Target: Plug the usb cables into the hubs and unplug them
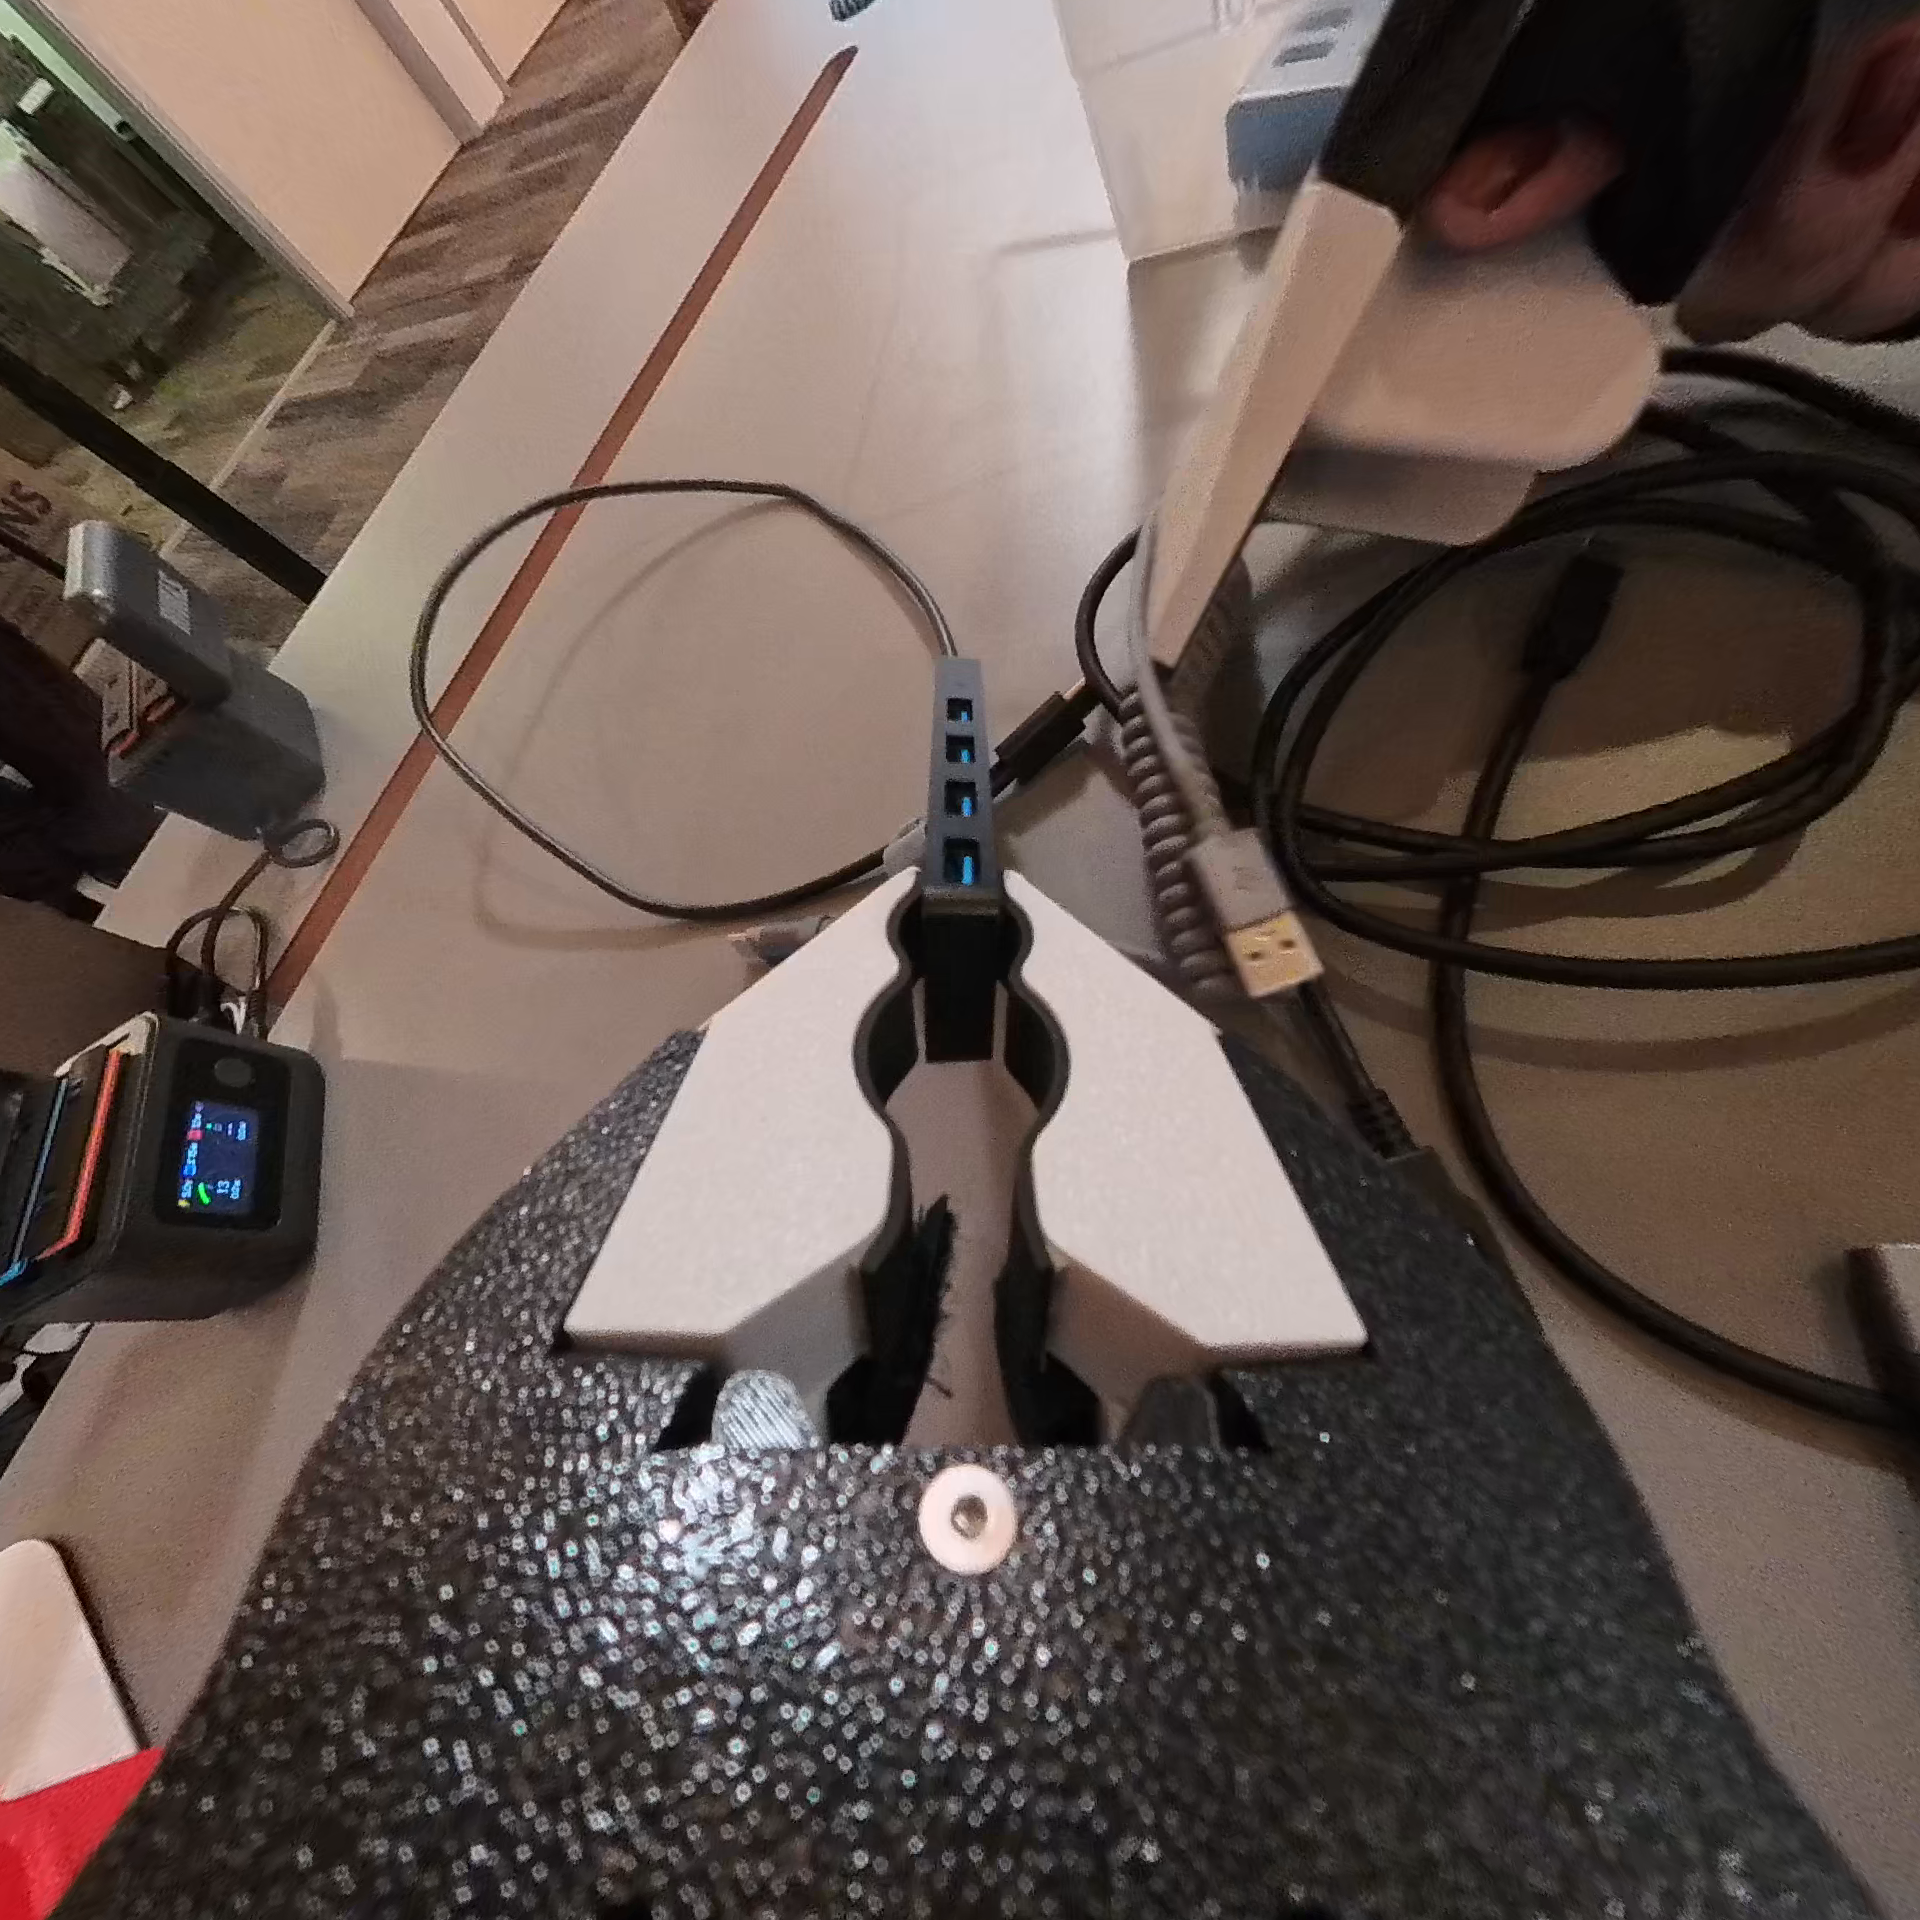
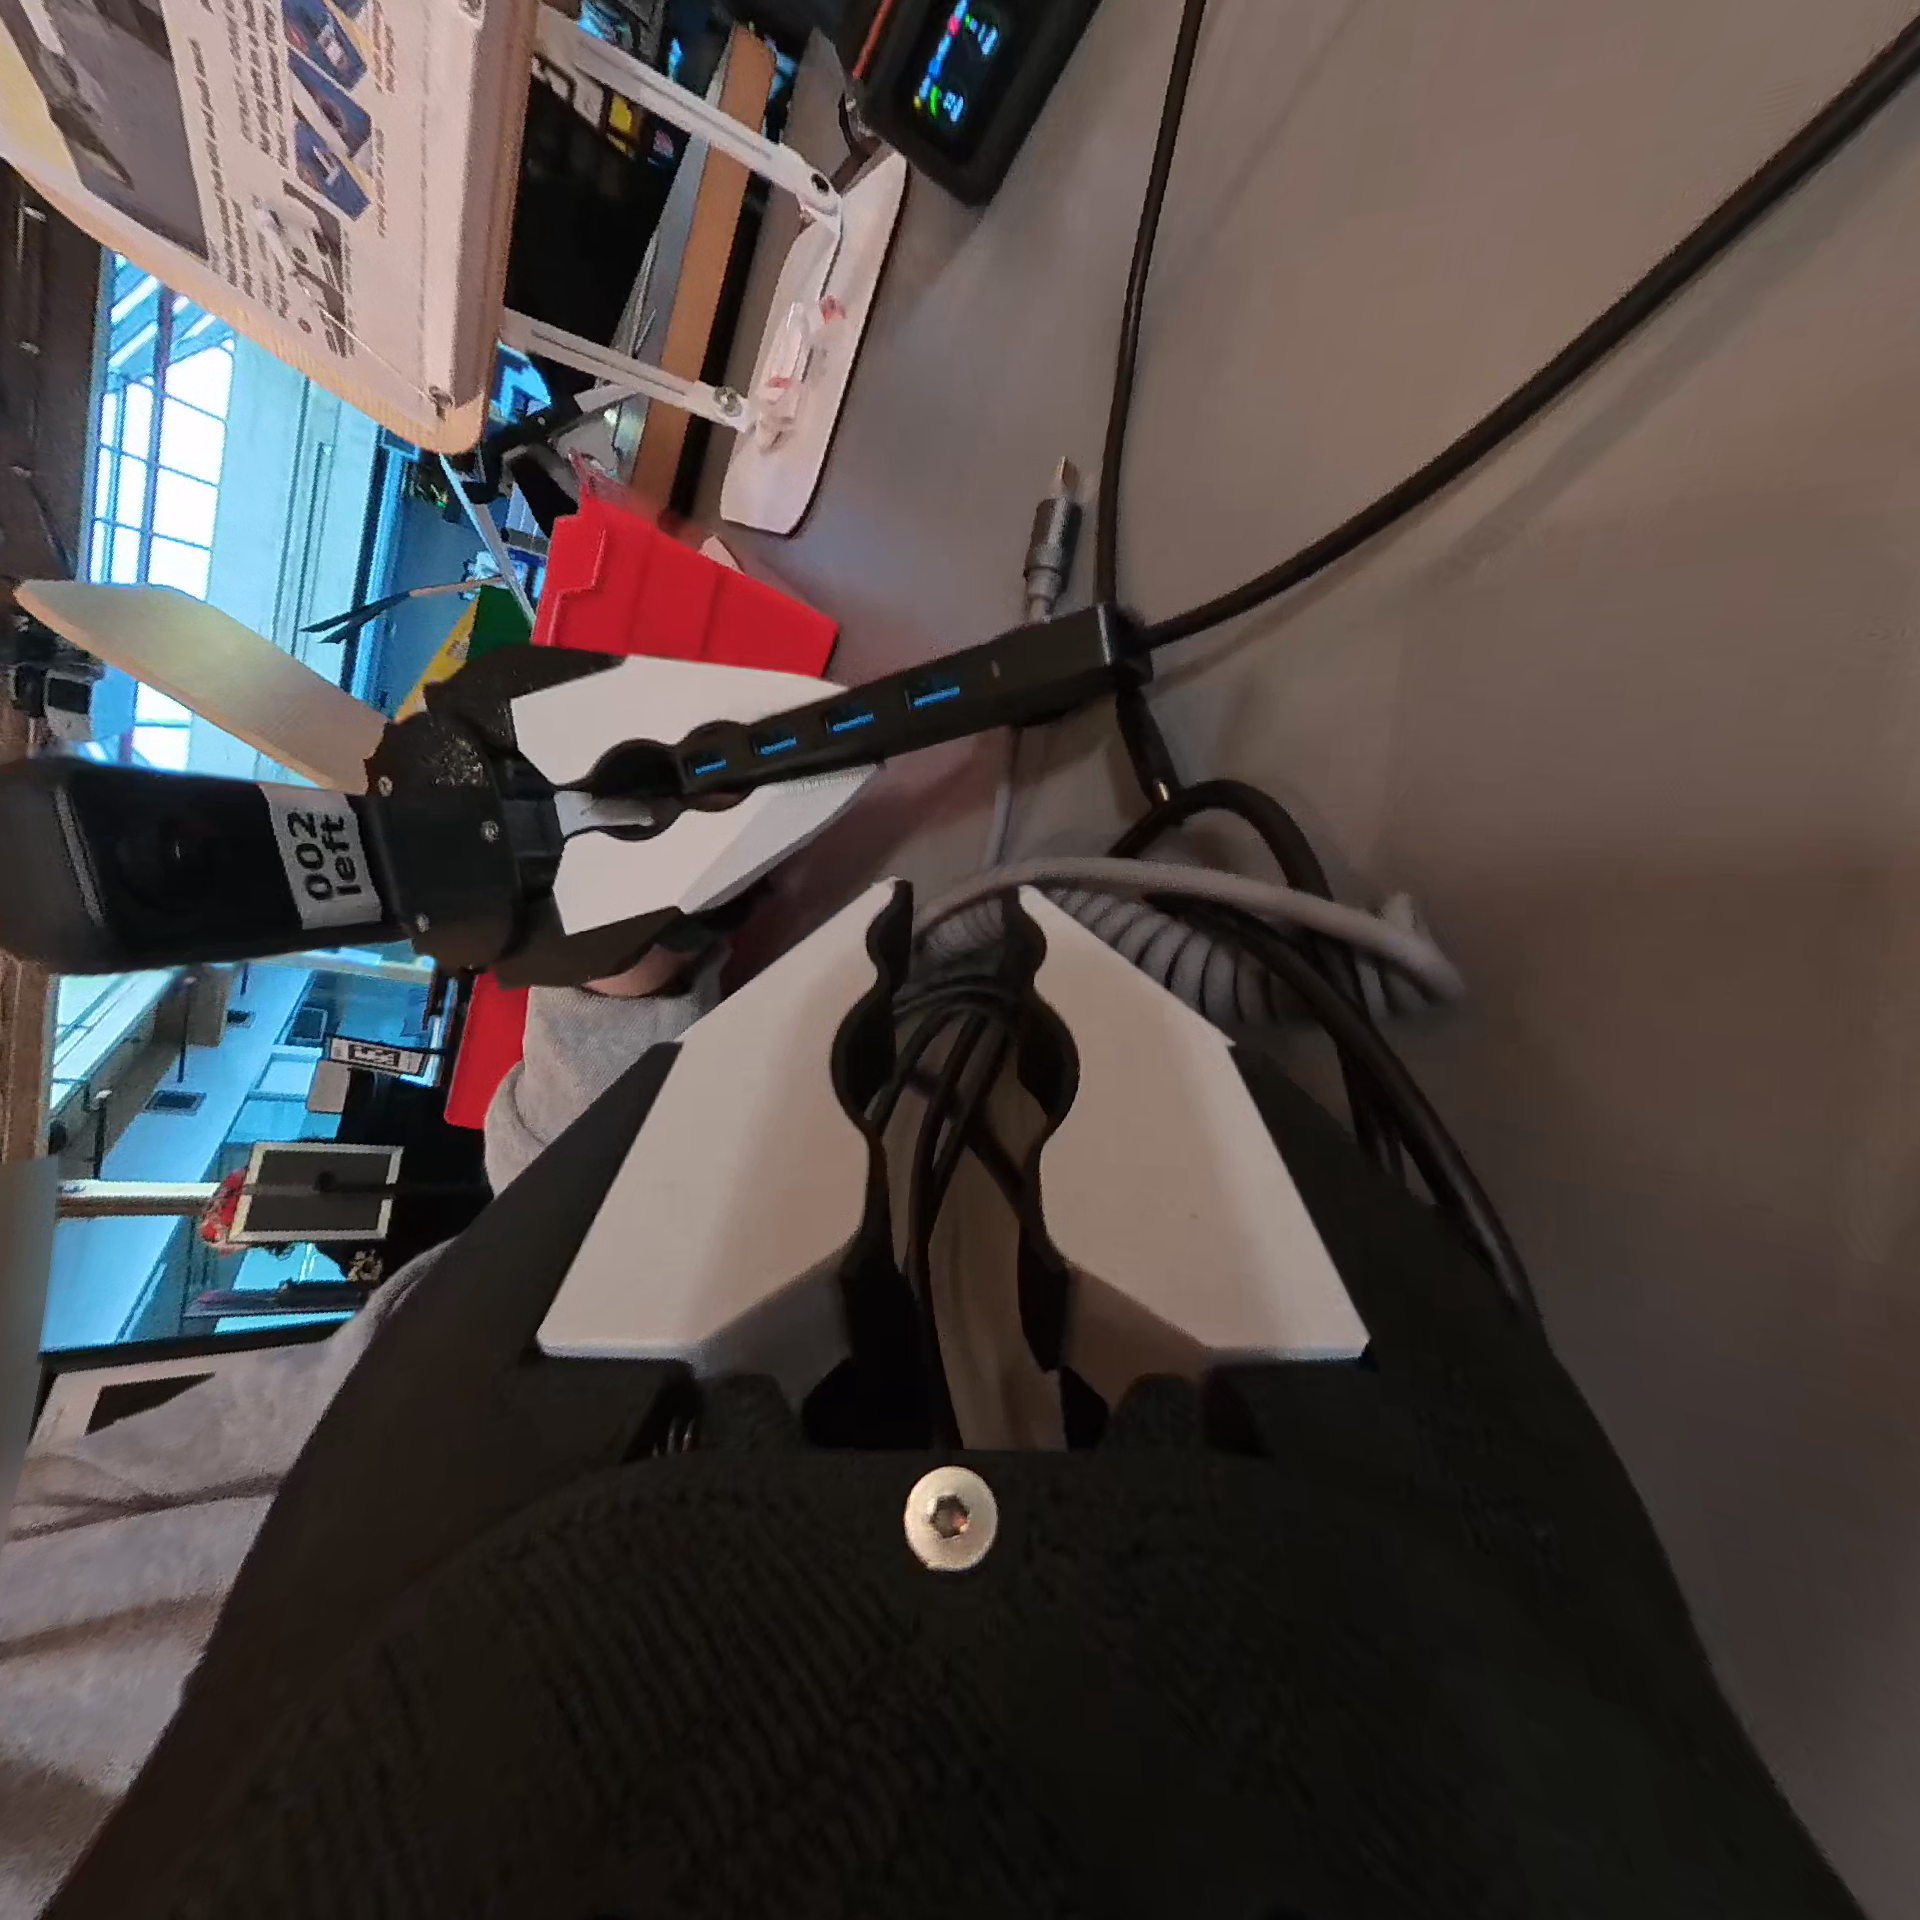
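My left gripper point(image 1: 961, 914) is shut on the near end of a dark USB hub point(image 1: 961, 758) with blue ports, which points away over the grey table. The right wrist view shows the same hub point(image 2: 935, 691) held in the left gripper point(image 2: 831, 753), with all its ports empty. A grey coiled cable point(image 1: 1169, 821) ends in a silver USB-A plug point(image 1: 1273, 951), just right of the hub and apart from it. My right gripper point(image 2: 961, 914) is closed around this coiled cable point(image 2: 1164, 951). In the left wrist view the right gripper point(image 1: 1179, 649) comes in from the upper right.
The hub's own thin black cable point(image 1: 499, 582) loops on the table to the left. A bundle of thick black cables point(image 1: 1558, 831) lies at the right. A small device with a lit screen point(image 1: 223, 1153) sits at the left. A red bin point(image 2: 675, 603) and a loose metal plug point(image 2: 1055, 530) lie beyond the hub.
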The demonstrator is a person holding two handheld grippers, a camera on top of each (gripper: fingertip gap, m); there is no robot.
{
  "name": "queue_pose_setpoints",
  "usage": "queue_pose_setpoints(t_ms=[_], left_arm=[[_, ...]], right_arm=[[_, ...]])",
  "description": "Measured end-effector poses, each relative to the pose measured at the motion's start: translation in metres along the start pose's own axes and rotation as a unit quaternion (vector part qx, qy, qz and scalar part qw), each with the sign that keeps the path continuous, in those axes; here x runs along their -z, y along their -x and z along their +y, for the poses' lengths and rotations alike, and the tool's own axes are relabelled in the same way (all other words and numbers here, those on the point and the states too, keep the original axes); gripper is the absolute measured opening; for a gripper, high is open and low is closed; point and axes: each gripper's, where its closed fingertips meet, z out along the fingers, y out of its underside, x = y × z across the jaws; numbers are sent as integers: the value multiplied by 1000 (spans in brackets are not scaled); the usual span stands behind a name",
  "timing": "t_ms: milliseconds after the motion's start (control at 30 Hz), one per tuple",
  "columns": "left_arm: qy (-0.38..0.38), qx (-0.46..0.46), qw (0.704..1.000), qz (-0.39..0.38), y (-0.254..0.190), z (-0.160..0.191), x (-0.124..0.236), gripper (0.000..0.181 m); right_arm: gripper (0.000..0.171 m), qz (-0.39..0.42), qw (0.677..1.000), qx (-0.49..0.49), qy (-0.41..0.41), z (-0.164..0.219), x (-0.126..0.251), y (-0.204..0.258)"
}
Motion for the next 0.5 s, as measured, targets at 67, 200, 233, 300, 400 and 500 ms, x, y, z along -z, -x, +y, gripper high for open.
queue_pose_setpoints(t_ms=[67, 200, 233, 300, 400, 500], left_arm=[[12, -6, 1000, 1, 0, 3, 1, 9], [16, -14, 1000, 10, -4, 3, 2, 9], [20, -17, 1000, 9, -4, 4, 2, 9], [22, -21, 1000, 6, -4, 4, 2, 9], [19, -13, 1000, 5, -4, 4, 1, 9], [17, -1, 1000, 10, -4, 4, -1, 9]], right_arm=[[15, 5, 1000, 4, 0, -4, -3, 0], [19, 61, 998, 23, 14, -5, -13, -15], [18, 58, 998, 25, 15, -5, -15, -14], [21, 50, 998, 26, 15, -5, -19, -11], [22, 64, 997, 49, 6, -7, -14, -11], [19, 74, 997, 38, 2, -7, -11, -15]])
